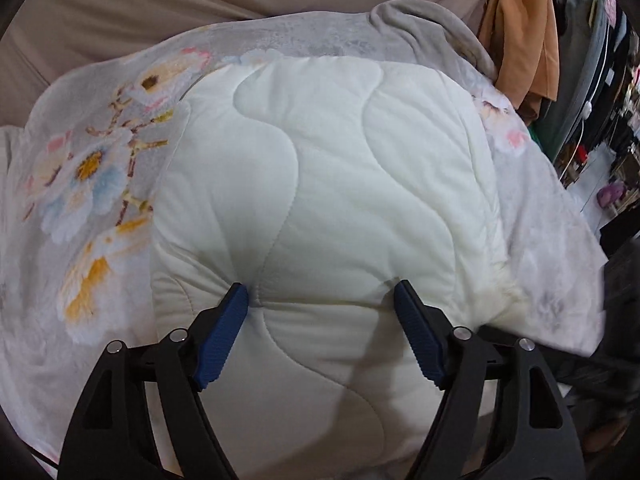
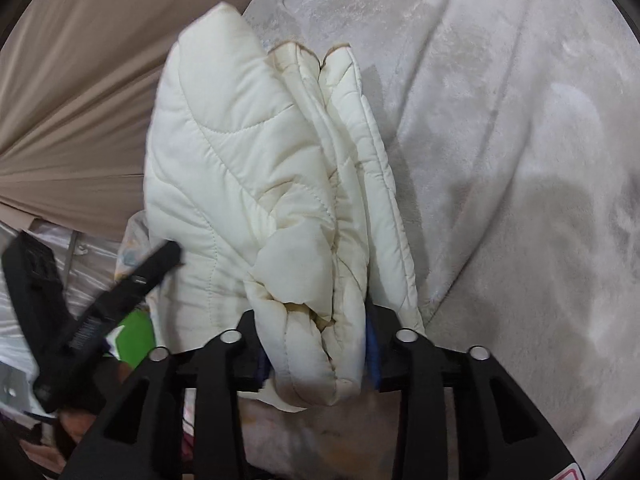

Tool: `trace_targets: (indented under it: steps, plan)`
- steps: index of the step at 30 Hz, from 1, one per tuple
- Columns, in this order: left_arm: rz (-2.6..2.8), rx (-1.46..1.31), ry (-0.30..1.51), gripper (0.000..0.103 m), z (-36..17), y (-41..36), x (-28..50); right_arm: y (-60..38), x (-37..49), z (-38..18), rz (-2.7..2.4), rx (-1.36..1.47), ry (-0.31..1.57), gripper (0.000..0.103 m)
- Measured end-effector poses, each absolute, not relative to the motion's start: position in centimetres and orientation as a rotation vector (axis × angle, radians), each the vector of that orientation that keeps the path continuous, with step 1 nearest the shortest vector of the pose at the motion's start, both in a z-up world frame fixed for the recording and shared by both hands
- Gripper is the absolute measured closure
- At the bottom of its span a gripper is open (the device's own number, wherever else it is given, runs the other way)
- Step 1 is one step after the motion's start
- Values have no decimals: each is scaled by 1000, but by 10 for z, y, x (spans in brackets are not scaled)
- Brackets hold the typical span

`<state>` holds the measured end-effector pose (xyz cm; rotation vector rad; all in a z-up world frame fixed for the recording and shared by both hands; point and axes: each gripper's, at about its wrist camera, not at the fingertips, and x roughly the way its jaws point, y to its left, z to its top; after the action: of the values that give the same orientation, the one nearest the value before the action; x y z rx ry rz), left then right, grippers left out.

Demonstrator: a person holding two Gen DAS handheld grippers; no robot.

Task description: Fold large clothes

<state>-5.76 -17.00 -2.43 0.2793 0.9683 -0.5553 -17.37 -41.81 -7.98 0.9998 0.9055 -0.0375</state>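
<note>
My left gripper [image 1: 322, 288] points down at the cream quilted garment [image 1: 320, 168], jaws standing wide apart with both blue pads [image 1: 224, 340] pressed tip-first into the padding; a broad swell of the fabric bulges between them, dented but not pinched. The garment lies folded into a thick bundle on a pale floral fleece blanket [image 1: 88, 184], which is spread over a tan sheet [image 1: 120, 8]. An orange piece of clothing [image 1: 520, 40] hangs at the far right.

From my right gripper [image 2: 320, 356], the same garment [image 2: 248, 168] shows its stacked, folded edges running straight up from the jaws. A thick roll of those layers sits between the two jaws, filling the gap; only a sliver of blue pad [image 2: 372, 344] shows at the right. I cannot tell whether they press on it. The left gripper's black frame [image 2: 120, 292] enters blurred at lower left.
</note>
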Motion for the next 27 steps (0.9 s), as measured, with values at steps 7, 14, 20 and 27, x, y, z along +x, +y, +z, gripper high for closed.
trace_targets:
  steps: [7,14,20,27]
  plan:
    - [-527,189,985,28,-17,-164,-49,-460,-157,-7,-95,906,752,44]
    - [-486,62,996,28,4,-146,-41,-447,-48,-39,-52,824,878,38]
    - [-458,1,972,28,23,-126,-38,-444,-76,-12,-19,794,771,92]
    - [-459,119,1022,26,-10,-146,-41,-434,-79,-73,-144,745,942,97]
